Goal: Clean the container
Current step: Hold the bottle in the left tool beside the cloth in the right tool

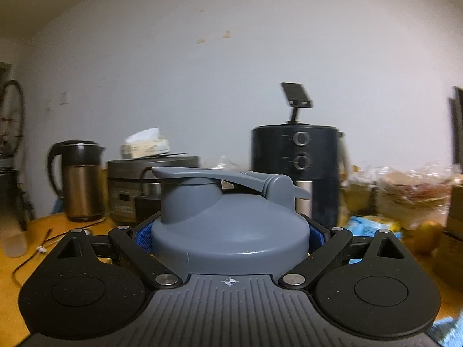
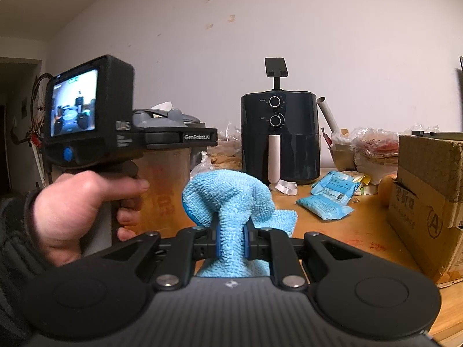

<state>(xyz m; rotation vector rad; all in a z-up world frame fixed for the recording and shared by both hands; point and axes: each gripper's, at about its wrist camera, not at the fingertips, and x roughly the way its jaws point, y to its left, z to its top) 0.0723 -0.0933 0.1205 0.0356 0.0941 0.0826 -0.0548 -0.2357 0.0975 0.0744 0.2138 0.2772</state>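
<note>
The container is a shaker bottle [image 2: 165,185] with a cloudy translucent body and a grey flip-top lid [image 1: 228,225]; it is held upright above the wooden surface [image 2: 347,231], caught at the lid by the left gripper [image 1: 230,231], whose jaws are spread wide and pressed against the lid's two sides. The plastic looks rigid and light, probably empty, so it should take a firm squeeze without giving, but the smooth round lid could twist or slip in the pads once rubbing starts. The lid's thick rim seems the soundest place to hold, leaving the body free for wiping. A person's hand [image 2: 81,208] grips the left tool's handle. Just right of the bottle, the right gripper [image 2: 230,243] has its jaws nearly together, pinching a light blue microfibre cloth [image 2: 228,199], soft and floppy, bunched above the pads and not touching the bottle. Behind stand a dark air fryer [image 2: 279,136], a kettle [image 1: 81,179] and a cardboard box [image 2: 428,196]
</note>
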